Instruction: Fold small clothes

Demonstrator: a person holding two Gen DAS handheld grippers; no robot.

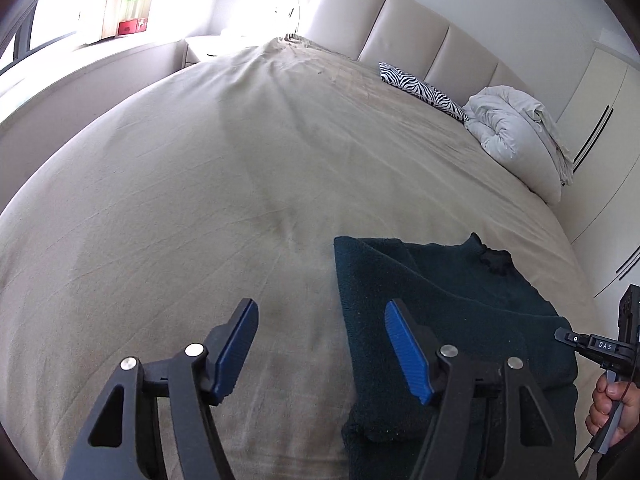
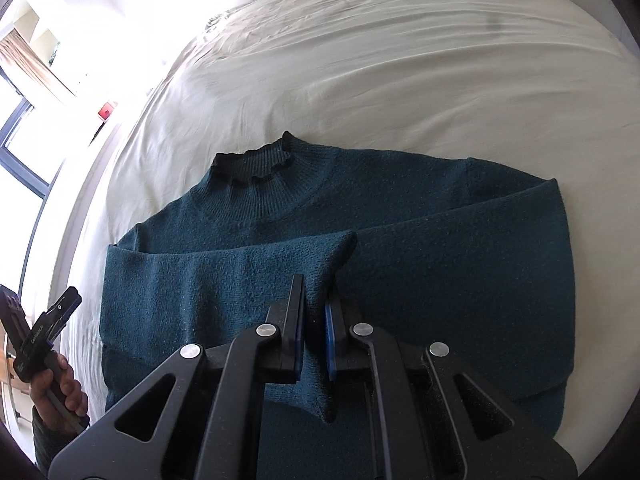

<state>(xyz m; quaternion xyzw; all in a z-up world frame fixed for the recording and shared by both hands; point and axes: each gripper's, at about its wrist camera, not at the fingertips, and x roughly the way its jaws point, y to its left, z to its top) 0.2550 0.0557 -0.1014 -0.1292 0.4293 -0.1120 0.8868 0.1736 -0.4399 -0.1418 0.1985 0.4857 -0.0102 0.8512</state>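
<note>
A dark teal knit sweater point(image 2: 400, 208) lies flat on the bed, its ruffled collar point(image 2: 256, 168) pointing away from me. Both sleeves are folded across the body. My right gripper point(image 2: 316, 300) is shut on the cuff end of the left sleeve point(image 2: 224, 280), with the knit bunched between its blue pads. In the left wrist view my left gripper point(image 1: 320, 344) is open above the sweater's point(image 1: 440, 300) left edge. One of its fingers is over the sheet, the other over the knit, and nothing is held. Each gripper shows at the edge of the other's view, held by a hand point(image 1: 612, 404).
The sweater lies on a beige bed sheet point(image 1: 200, 200) near the bed's front edge. A zebra-print pillow point(image 1: 420, 88) and a bundled white duvet point(image 1: 516, 132) sit by the padded headboard point(image 1: 400, 24). A window point(image 1: 52, 20) is on the left and wardrobe doors point(image 1: 600, 120) on the right.
</note>
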